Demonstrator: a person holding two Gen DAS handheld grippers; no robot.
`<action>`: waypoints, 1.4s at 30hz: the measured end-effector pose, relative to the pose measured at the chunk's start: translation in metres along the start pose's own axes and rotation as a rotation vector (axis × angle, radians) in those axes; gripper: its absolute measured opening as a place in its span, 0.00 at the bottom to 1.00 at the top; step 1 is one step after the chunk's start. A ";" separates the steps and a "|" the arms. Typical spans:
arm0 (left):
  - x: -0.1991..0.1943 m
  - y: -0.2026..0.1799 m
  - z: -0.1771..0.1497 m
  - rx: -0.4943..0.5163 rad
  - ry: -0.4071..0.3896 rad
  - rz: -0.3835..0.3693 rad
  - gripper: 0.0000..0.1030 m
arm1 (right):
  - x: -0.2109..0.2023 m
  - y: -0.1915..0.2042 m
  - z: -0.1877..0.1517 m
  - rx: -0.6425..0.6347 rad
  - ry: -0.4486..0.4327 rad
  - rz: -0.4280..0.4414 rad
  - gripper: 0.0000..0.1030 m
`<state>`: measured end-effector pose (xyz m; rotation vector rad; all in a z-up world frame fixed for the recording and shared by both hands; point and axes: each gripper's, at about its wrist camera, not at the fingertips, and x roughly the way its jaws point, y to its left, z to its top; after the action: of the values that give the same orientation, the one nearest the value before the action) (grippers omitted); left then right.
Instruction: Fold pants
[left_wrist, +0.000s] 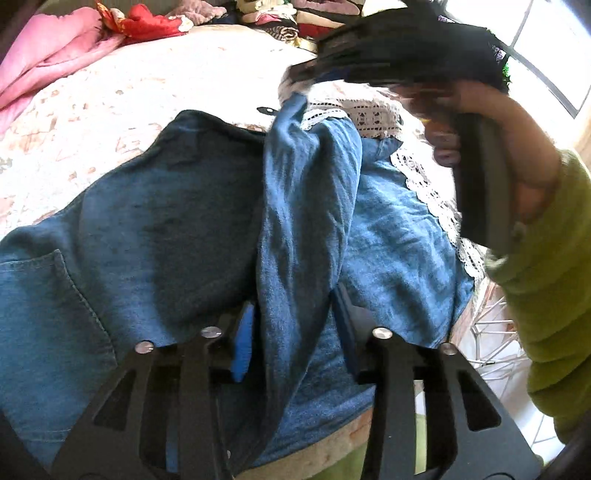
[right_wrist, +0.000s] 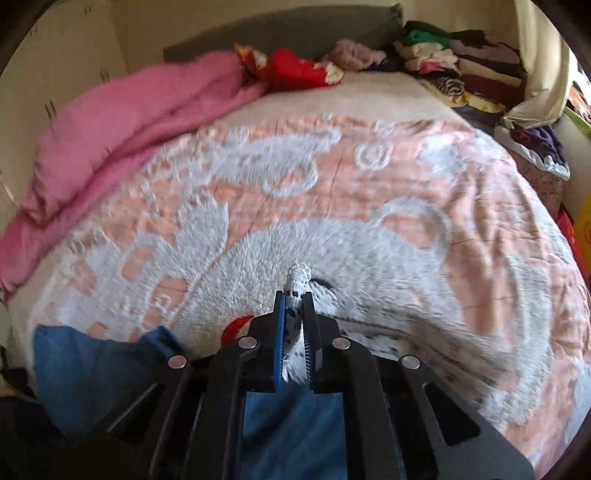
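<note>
Now, your left claw (left_wrist: 295, 332) has a raised ridge of the blue denim pants (left_wrist: 166, 221) running between its two fingers; the blue pad (left_wrist: 242, 343) on one side and the dark finger on the other both lie against the fold, so it reads as clamped on the cloth. The pants lie spread on the bed (left_wrist: 110, 103), reaching from just under this claw up and away, with a pocket seam at the picture's left edge and a white lace trim (left_wrist: 424, 184) along the right edge.

Your right claw (right_wrist: 295, 299) is closed tight on a bunched bit of that white lace trim (right_wrist: 297, 277), which pokes out beyond the fingertips. Blue denim (right_wrist: 291, 424) hangs directly beneath this claw and spreads off to its lower left. In the left wrist view the same claw is blurred, held in your right hand (left_wrist: 491, 147) with a green sleeve (left_wrist: 554, 277), at the top of the lifted ridge of denim.

The bed carries a pink-and-white patterned cover (right_wrist: 332, 206). A pink blanket (right_wrist: 129, 125) lies along its far left side, well apart from the pants, and a pile of clothes (right_wrist: 443, 62) sits at the far corner.
</note>
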<state>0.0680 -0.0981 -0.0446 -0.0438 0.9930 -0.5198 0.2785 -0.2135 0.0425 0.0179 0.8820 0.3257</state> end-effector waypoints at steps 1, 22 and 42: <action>-0.002 0.000 0.000 -0.002 -0.009 0.002 0.35 | -0.010 -0.003 0.001 0.012 -0.016 0.008 0.08; -0.029 -0.021 -0.014 0.204 -0.038 0.085 0.00 | -0.164 -0.086 -0.148 0.273 -0.021 0.013 0.08; -0.006 -0.044 -0.041 0.295 0.081 0.136 0.06 | -0.144 -0.110 -0.222 0.346 0.149 -0.037 0.09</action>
<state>0.0148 -0.1260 -0.0513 0.3084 0.9816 -0.5412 0.0550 -0.3851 -0.0071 0.3009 1.0770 0.1378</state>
